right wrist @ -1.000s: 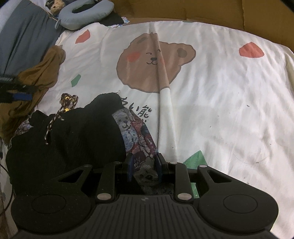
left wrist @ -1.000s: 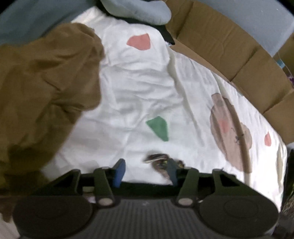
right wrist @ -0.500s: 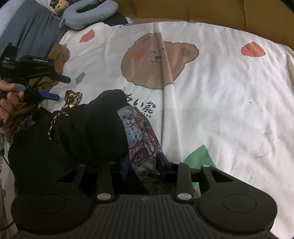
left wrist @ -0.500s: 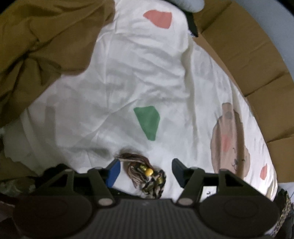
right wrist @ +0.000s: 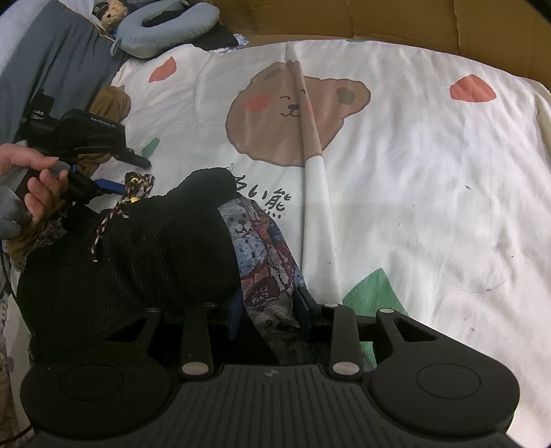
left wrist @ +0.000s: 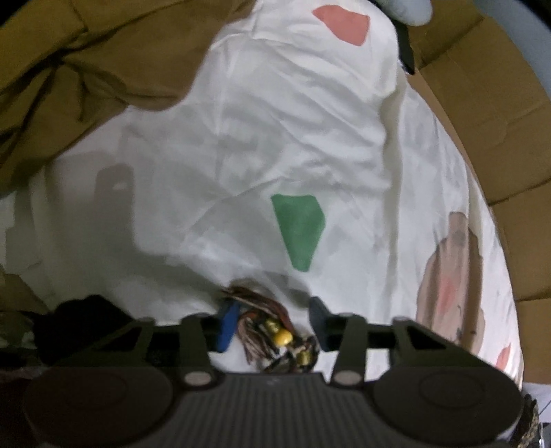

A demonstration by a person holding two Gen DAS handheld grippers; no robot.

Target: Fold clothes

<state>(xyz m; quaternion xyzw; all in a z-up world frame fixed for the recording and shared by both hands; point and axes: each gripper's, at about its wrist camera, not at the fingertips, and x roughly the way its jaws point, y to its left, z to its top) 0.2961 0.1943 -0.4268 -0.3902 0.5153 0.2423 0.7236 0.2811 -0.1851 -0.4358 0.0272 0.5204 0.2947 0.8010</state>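
1. On the bed, the biggest thing is the white bear-print sheet (right wrist: 396,165), with cardboard (right wrist: 344,17) along its far edge and a brown garment (left wrist: 86,69) bunched at the left side.
2. Next down is the black knit garment (right wrist: 148,251), crumpled near the front-left corner of the sheet. Its long axis runs roughly from the right gripper (right wrist: 267,306) up and left toward the left gripper (right wrist: 132,174).
3. The patterned lining strip (right wrist: 265,262) of that garment hangs straight into the right gripper, whose fingers look pressed on it from both sides, so I'd call that a pinch.
4. Smallest bit: the braided tassel cord (left wrist: 272,327) with yellow beads, at the garment's far-left end. It lies right between the left gripper's (left wrist: 272,320) fingers, which are closing but, far as I can tell, not yet squeezing it.
5. So the left hand (right wrist: 34,186) is way nearer that tassel end; each tool has 1 end, which looks like setup for stretching it flat.
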